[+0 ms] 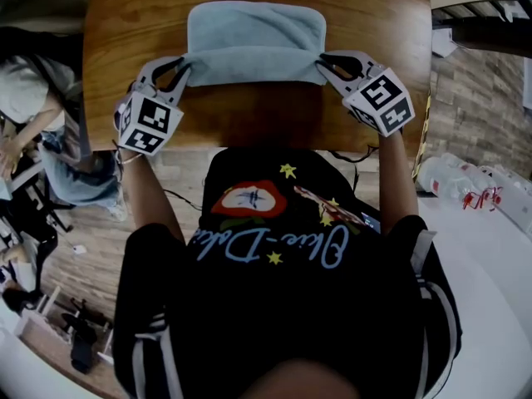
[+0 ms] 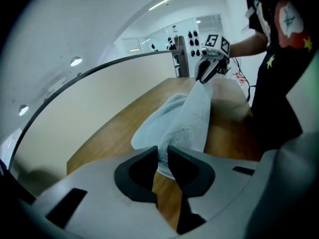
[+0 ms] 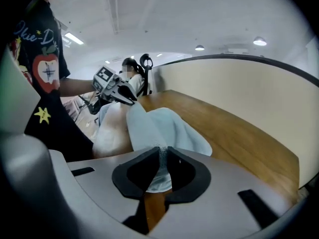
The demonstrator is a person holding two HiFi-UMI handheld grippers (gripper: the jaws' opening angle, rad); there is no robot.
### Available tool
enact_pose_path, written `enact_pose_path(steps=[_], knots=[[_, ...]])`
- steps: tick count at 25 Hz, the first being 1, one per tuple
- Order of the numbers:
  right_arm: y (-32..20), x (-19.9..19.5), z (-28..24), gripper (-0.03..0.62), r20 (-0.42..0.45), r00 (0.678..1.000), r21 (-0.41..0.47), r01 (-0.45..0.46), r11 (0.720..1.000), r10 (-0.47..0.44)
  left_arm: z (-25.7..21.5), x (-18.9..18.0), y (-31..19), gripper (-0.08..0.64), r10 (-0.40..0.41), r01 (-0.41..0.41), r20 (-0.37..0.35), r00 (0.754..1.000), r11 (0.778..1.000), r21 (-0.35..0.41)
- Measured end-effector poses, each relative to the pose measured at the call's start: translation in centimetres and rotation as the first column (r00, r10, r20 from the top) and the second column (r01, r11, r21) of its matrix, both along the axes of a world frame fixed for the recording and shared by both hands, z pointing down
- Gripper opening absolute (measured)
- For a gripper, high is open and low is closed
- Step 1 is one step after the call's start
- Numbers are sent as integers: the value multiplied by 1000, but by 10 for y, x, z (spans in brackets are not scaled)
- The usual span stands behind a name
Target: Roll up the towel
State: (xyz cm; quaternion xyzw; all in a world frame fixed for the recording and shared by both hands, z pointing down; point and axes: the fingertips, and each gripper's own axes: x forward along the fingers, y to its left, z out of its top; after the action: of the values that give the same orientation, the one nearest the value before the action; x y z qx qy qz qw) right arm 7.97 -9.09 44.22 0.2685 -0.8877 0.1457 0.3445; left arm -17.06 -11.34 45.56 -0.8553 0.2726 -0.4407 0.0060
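A light blue towel [image 1: 254, 40] lies on the wooden table [image 1: 133, 32], its near edge lifted off the wood and stretched between both grippers. My left gripper [image 1: 184, 71] is shut on the towel's near left corner; in the left gripper view the cloth [image 2: 185, 117] is pinched between the dark pads [image 2: 185, 167]. My right gripper [image 1: 322, 63] is shut on the near right corner, and the towel [image 3: 167, 126] runs from its pads [image 3: 180, 169] across to the other gripper. Each gripper shows in the other's view: the right gripper [image 2: 207, 69], the left gripper [image 3: 118, 91].
The table's near edge [image 1: 266, 144] is right against my body. A curved pale partition [image 3: 234, 93] rises behind the table's far side. Another person [image 1: 33, 98] sits at the left. Plastic bottles [image 1: 453, 181] lie on a white surface at the right.
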Motion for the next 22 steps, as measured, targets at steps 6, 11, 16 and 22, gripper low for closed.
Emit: enact_pose_path(steps=[6,11,16,22], knots=[[-29,5,18,44,-103,994,64,-39,997,46,15,6,-29,63,-38,34,57,998,997,75],[-39,6,35,46,-181,983,82,-24,996,38,26,11,-48,64,-77,63,95,992,988,138],[-42,11,35,84,-178,981,101,-61,993,79,23,8,-59,69,-176,168,32,984,971,172],[-35,18,-22,106,-79,992,256,-72,964,96,-36,-1,-57,89,-202,219,-90,975,936,274]])
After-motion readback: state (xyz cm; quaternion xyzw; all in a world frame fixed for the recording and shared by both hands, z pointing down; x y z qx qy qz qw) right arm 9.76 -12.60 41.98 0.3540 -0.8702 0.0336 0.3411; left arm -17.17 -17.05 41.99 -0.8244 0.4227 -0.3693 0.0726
